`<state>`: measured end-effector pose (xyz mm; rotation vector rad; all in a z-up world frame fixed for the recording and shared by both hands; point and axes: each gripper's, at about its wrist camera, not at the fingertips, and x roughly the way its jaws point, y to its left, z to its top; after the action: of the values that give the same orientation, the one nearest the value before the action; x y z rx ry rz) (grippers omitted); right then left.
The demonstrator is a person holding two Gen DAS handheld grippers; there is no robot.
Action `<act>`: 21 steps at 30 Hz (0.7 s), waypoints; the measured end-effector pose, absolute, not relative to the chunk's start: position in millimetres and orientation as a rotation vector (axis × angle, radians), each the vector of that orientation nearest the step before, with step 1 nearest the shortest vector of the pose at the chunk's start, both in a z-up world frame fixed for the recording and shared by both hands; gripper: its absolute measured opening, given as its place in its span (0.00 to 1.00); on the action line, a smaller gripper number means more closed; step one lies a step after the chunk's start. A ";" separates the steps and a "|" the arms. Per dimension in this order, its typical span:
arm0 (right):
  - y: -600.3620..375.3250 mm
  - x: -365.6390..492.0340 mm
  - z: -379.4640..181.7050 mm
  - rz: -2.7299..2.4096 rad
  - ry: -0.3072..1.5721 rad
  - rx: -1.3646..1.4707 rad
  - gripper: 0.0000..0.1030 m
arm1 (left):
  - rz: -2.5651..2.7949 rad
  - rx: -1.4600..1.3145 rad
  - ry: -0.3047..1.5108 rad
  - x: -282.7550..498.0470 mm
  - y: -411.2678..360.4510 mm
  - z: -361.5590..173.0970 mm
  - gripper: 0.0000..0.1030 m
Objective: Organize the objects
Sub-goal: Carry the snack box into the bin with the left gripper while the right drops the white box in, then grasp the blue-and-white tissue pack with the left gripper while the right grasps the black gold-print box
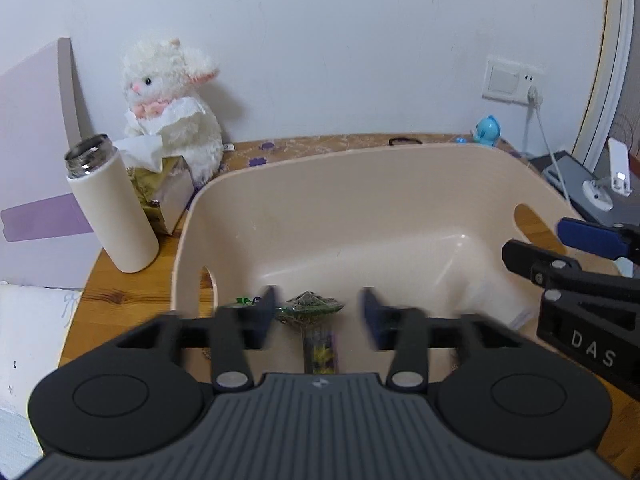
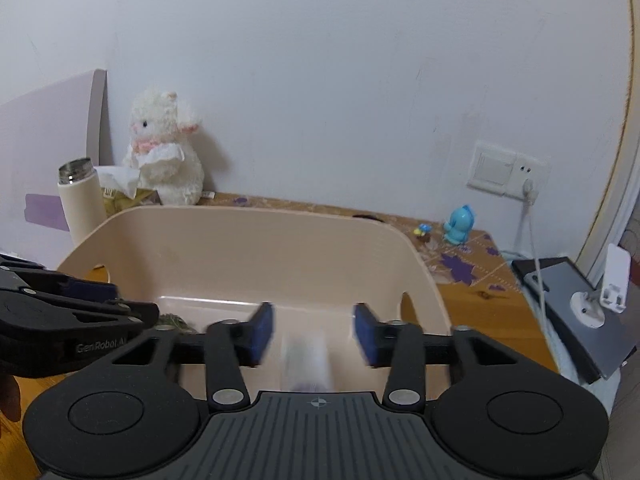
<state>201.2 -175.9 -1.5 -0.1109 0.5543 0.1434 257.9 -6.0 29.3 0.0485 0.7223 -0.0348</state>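
Note:
A beige plastic basket (image 1: 360, 184) with handle cut-outs stands on the wooden table; it also shows in the right wrist view (image 2: 240, 240). My left gripper (image 1: 320, 316) is open above the basket's near side. Below it lies a green packet of dried leaves (image 1: 310, 306) with a dark printed strip (image 1: 320, 350). My right gripper (image 2: 314, 334) is open over the basket; a blurred pale packet (image 2: 306, 356) lies under it inside the basket, also seen in the left wrist view (image 1: 492, 300). Neither gripper holds anything.
A cream flask (image 1: 112, 208) without lid stands left of the basket, beside a tissue box (image 1: 168, 192) and a white plush rabbit (image 1: 172, 100). A blue toy (image 2: 460, 226) sits at the back right. A dark tablet (image 2: 576, 308) and white stand (image 2: 612, 280) lie on the right.

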 end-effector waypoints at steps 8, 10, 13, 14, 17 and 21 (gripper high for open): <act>-190.9 160.4 18.2 0.134 0.518 -0.108 0.71 | -0.031 0.041 0.693 223.0 -3.6 51.5 0.71; -193.1 149.4 19.8 0.134 0.517 -0.116 0.73 | -0.030 0.050 0.690 212.9 -3.7 53.2 0.75; -194.2 132.6 19.6 0.137 0.518 -0.136 0.75 | -0.033 0.056 0.700 195.8 -2.4 50.8 0.78; -194.3 127.7 18.5 0.139 0.521 -0.143 0.76 | -0.032 0.055 0.707 190.5 -1.2 48.9 0.78; -195.1 114.9 12.6 0.141 0.537 -0.155 0.77 | -0.040 0.039 0.723 176.6 2.9 44.2 0.79; -194.5 104.0 -1.6 0.148 0.576 -0.172 0.78 | -0.061 0.025 0.743 159.1 5.5 37.5 0.79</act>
<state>104.0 -194.5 -1.6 -0.1721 0.5757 0.1484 159.1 5.5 37.5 0.0252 0.7432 -0.0613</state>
